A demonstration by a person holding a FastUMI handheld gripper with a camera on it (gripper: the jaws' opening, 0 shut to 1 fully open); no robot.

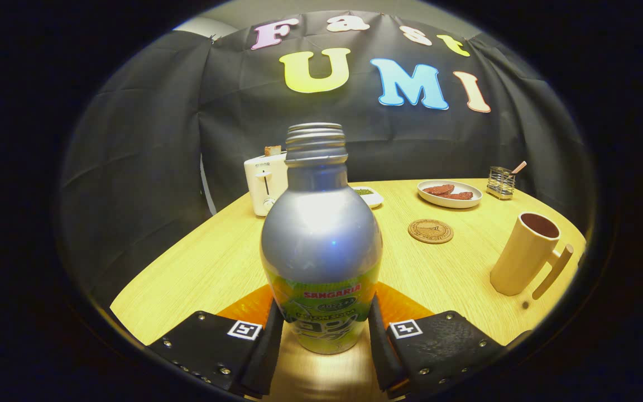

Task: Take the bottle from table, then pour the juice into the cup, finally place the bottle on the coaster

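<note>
We have the silver metal bottle with the green label and open threaded neck standing upright btwn the 2 fingers of the gripper, on the pale wood-grain table. The fingers sit 1 each side of the labelled lower body and look closed onto it, tho we can't be sure both press firmly; the base seems to rest on the table, so we judge the take step is just at the grasp.

From the bottle, the tall beige cup with a wooden handle is at approx 3 o'clock, well apart. The round cork coaster lies at approx 1 o'clock, beyond the fingers. A white toaster stands at 11 o'clock, a small white dish with green bits just behind the bottle, an oval white plate of reddish food and a wire holder farther back at 1–2 o'clock.

Risks as we see them:
- No cap on, so any tilt on the way to the cup spills juice early.
- Smooth rounded metal held low on the body: top-heavy, it may swivel or slip if the squeeze is weak.
- Cup is narrow and tall; a nudge from the bottle neck could tip it, or the stream could miss.
- Coaster is small; an off-centre set-down leaves the bottle rocking on its rim.
</note>
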